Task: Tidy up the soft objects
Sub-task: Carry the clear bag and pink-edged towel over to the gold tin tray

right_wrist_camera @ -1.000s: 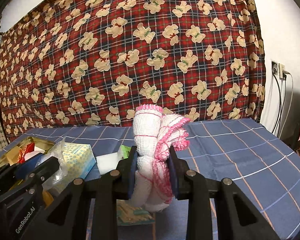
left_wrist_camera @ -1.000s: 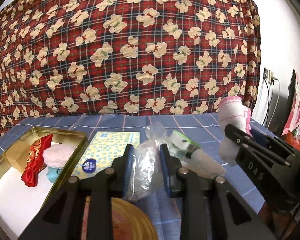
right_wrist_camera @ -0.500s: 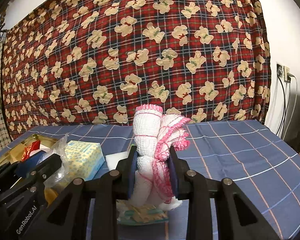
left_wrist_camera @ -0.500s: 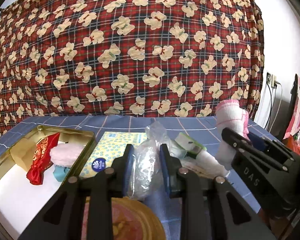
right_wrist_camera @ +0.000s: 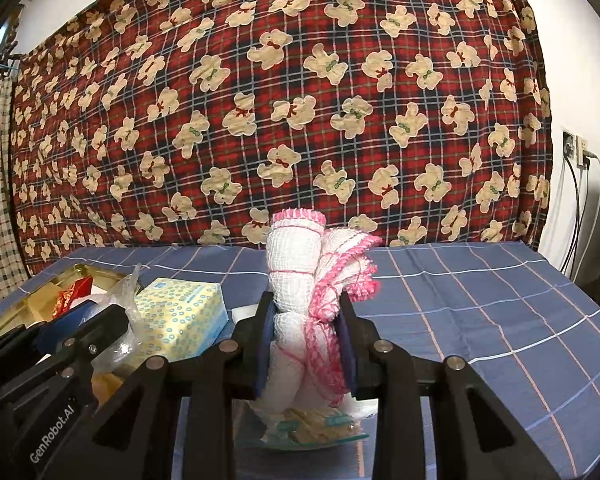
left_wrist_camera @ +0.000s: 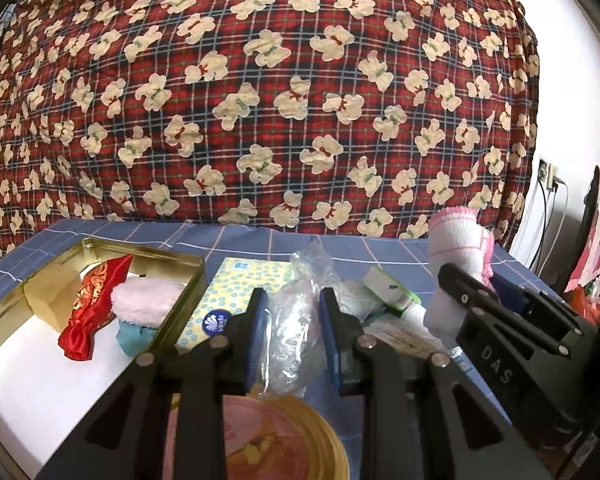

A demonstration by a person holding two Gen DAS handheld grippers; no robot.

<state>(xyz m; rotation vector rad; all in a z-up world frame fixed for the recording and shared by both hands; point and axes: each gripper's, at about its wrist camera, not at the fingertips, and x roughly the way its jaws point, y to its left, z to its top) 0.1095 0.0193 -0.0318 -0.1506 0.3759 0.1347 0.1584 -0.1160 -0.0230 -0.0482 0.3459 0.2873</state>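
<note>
My left gripper (left_wrist_camera: 292,320) is squeezed tight on a crinkly clear plastic bag (left_wrist_camera: 294,320), held up off the table. My right gripper (right_wrist_camera: 306,332) is clamped on a rolled white cloth with pink edges (right_wrist_camera: 300,280), which stands up between its pads. Under both tools is a blue checked tablecloth (right_wrist_camera: 480,300). Behind it hangs a red plaid blanket with bears (left_wrist_camera: 260,100). Just left of my left tool sits a yellow tissue pack (left_wrist_camera: 228,296). Further left is a gold tin (left_wrist_camera: 180,300). Inside it I see a red satin pouch (left_wrist_camera: 88,312), a pink fluffy puff (left_wrist_camera: 146,298) and a tan block (left_wrist_camera: 48,300).
</note>
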